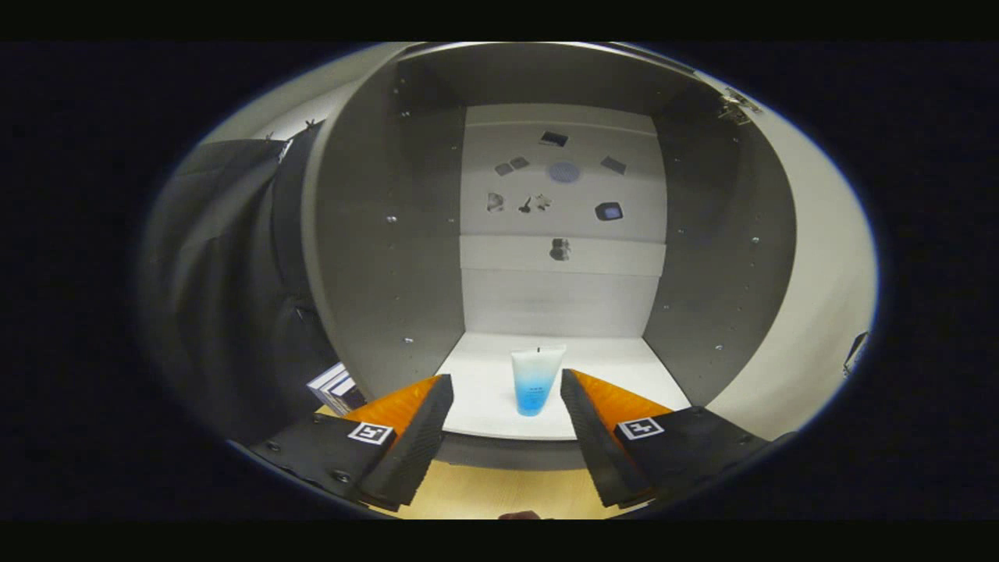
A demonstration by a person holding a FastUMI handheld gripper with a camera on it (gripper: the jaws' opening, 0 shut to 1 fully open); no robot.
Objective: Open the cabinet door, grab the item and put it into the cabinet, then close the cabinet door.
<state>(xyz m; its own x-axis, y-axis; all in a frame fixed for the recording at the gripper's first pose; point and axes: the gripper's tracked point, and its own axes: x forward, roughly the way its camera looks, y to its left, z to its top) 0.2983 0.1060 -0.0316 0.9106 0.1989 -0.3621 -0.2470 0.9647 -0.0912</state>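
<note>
The cabinet (390,257) stands open in front of me, with grey side walls and a white back panel. On its white floor (484,390) a white-and-blue tube (535,381) stands upright on its cap, near the front edge. My gripper (506,384) is open, its fingertips level with the tube on either side and apart from it. The tube touches neither finger. The opened door (819,281) swings out to the right, with its hinge (734,105) at the top.
Small stickers (562,172) dot the cabinet's back panel. A pale wooden surface (484,492) lies below the cabinet, under my fingers. A stack of boxes (335,386) sits to the left of the cabinet, against black cloth (226,289).
</note>
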